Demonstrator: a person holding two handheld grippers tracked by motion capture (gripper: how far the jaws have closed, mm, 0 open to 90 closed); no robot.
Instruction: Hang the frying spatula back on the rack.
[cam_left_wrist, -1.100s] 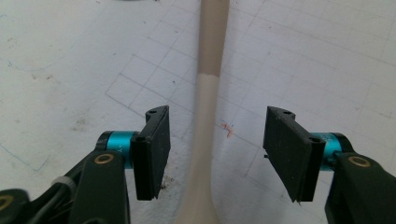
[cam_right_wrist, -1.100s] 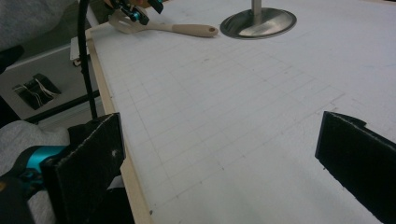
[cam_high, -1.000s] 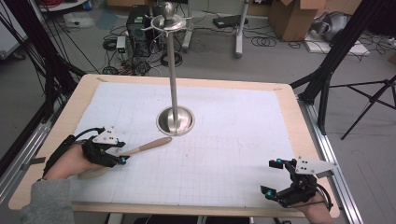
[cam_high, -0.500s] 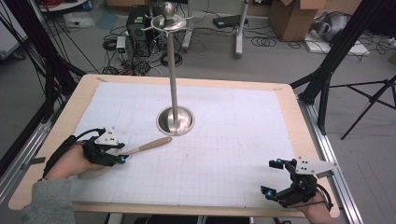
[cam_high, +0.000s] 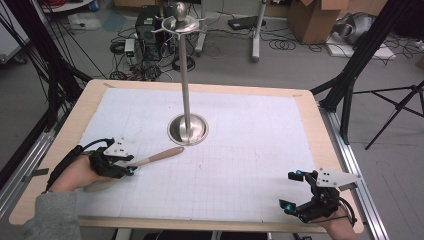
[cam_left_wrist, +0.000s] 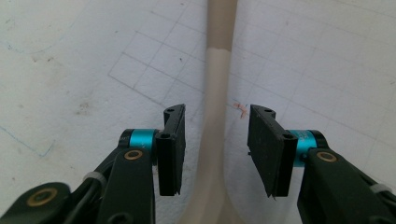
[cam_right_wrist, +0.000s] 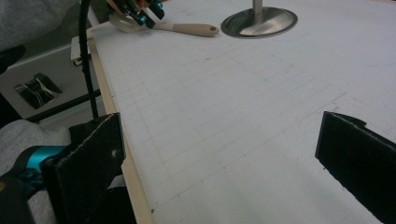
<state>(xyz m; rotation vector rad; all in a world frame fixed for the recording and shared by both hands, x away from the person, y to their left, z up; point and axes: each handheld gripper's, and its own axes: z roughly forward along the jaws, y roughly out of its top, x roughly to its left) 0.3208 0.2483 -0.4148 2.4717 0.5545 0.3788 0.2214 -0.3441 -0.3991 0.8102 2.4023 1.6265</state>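
From above, the wooden-handled spatula (cam_high: 150, 160) lies near the worktop's (cam_high: 90, 95) left edge on gridded white paper (cam_high: 240, 150), cables littering the floor (cam_high: 225, 50) beyond; the left claw (cam_left_wrist: 215, 154) straddles its handle, released, and the right claw (cam_right_wrist: 219, 172) gapes over paper.

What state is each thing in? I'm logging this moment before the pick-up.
Left gripper: open, jaws either side of the spoon's neck, not clamped.
Right gripper: open, holding nothing, low at the table's near edge.
Wooden spoon: lying flat on the mat.
Metal stand: upright, hooks bare.
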